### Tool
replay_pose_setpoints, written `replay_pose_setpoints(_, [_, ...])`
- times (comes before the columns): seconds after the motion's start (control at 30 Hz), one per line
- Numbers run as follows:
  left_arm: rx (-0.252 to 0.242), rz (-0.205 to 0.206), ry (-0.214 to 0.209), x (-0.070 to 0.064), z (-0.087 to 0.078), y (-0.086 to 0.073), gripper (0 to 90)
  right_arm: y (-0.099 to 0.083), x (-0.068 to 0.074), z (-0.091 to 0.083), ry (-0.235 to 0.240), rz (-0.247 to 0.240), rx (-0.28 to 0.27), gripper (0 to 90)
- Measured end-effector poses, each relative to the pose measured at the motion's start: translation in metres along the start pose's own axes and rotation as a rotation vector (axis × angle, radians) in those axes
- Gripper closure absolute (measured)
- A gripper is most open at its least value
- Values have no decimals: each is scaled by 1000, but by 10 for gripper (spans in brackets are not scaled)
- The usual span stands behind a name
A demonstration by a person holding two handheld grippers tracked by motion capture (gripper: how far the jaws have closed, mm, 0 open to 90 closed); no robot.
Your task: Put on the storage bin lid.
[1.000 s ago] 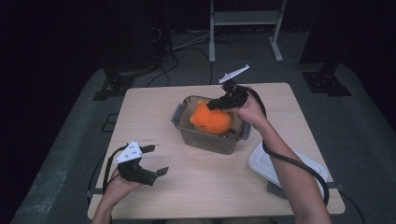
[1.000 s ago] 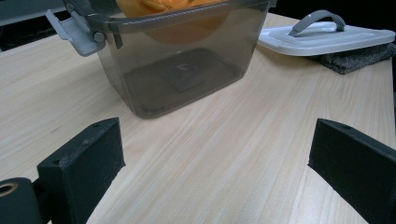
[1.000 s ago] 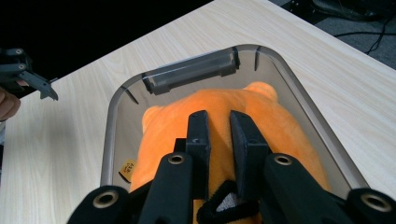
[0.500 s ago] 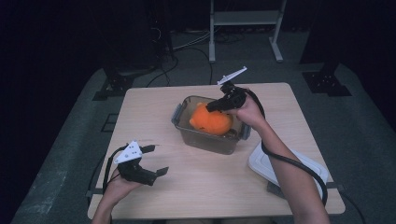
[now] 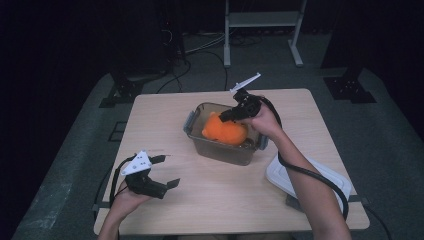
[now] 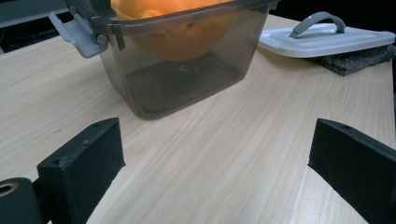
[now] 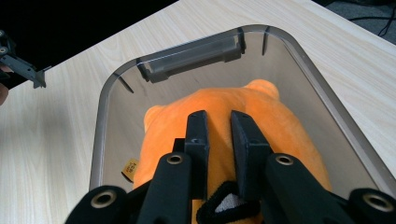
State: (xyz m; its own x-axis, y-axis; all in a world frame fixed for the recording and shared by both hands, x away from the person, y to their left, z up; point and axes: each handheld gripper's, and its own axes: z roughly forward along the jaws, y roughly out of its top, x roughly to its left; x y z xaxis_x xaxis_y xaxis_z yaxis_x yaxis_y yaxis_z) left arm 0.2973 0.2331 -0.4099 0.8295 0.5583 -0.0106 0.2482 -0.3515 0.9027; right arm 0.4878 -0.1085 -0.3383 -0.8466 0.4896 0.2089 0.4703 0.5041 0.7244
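With the left tongs [image 5: 167,171] spread idle, the orange plush toy [image 7: 243,126] pinched by the right tongs [image 7: 219,135] could be snagged on the unsteadied grey translucent plastic bin [image 5: 220,150].

Black two-jaw grippers [image 5: 172,183] (grey three-cornered plates on top), trailing black cables [image 5: 310,175]

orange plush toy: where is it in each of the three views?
High view: orange plush toy at centre, inside the clear tub.
Left gripper view: toy at top centre, seen through the tub wall.
Right gripper view: toy at centre, pinched by the right gripper.
Shared landmark: the tub.
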Motion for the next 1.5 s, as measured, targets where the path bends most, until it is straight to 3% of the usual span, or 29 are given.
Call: replay_pose_setpoints(1.5, [3,5,0,0,0,0,25,-3,5,16,26,0,57,763])
